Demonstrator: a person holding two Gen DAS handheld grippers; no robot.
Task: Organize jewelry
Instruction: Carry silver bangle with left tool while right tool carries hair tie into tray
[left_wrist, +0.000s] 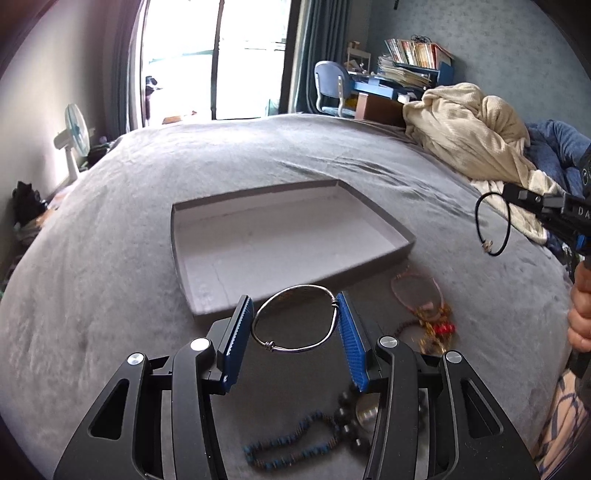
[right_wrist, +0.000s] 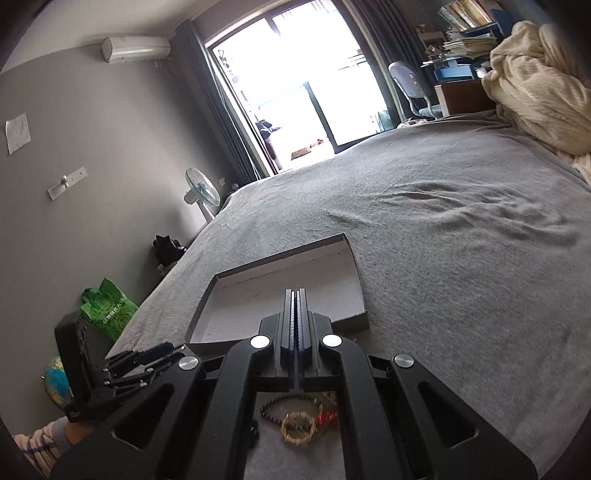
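Left wrist view. Left claw (left_wrist: 295, 332) holds a silver wire bangle (left_wrist: 295, 319) pinched across its width between the two blue pads (left_wrist: 236, 343); ring lies roughly flat, its wire knots at 5 and 1 o'clock of the loop. Shallow grey box (left_wrist: 184, 266), nothing visible inside, sits on the grey bed (left_wrist: 110, 221) directly ahead at 12 o'clock; its near rim lies just beyond the claw tips. Box long axis runs 9 to 3 o'clock across the view. Loose pieces on the bed outside the box: pink-and-gold tangle (left_wrist: 424, 317) at 3 o'clock of the claw, blue beaded strand (left_wrist: 288, 446) and dark beads (left_wrist: 347, 413) below the claw at 6 o'clock. Right claw (left_wrist: 517, 197) enters at 3 o'clock edge, a black cord loop (left_wrist: 493, 225) hanging from its tip, above the bed and off to the box's right.

Right wrist view. Right claw (right_wrist: 295, 321) pressed together; the cord itself is not visible here. Box (right_wrist: 354, 266) lies at 12 o'clock, near rim under the tips. Gold and red pieces (right_wrist: 303, 424) on the bed at 6 o'clock. Left claw (right_wrist: 147, 358) at 9 o'clock.

Judgement: both claws carry a piece; the left is nearer the box, needing only a short forward move over the rim.
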